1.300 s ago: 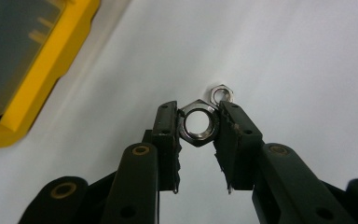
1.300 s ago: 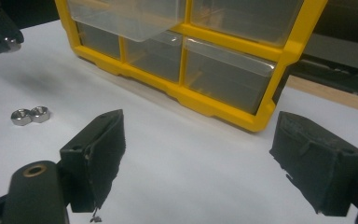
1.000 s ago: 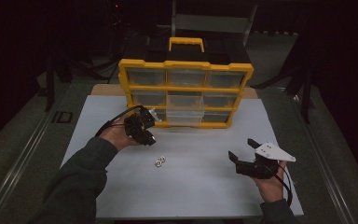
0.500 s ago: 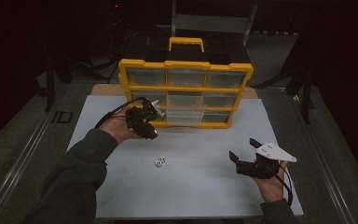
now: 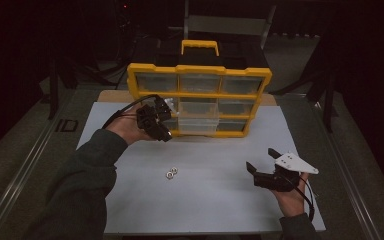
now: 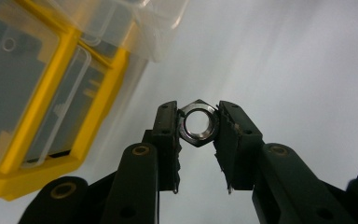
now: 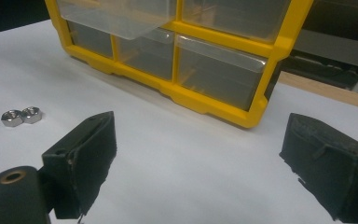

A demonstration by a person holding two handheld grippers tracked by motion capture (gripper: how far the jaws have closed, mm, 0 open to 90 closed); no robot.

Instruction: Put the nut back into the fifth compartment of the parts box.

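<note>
Left gripper view: left gripper (image 6: 198, 140) clamps a silver hexagonal steel nut (image 6: 197, 123) beside the yellow-framed organiser's pulled-out clear plastic drawer (image 5: 196, 119). Step judged: depositing (two nuts (image 5: 172, 172) remain on the white table). Next: lift over the drawer, release. Right gripper (image 5: 265, 167) idle, jaws apart.

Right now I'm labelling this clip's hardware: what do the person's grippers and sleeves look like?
Both grippers are black, each with two blocky padded jaws on arms with brass-coloured pivot rivets. The right gripper carries a grey three-cornered plate; the left gripper shows none. A black cable loops from each. The sleeves are dark grey-green.
</note>
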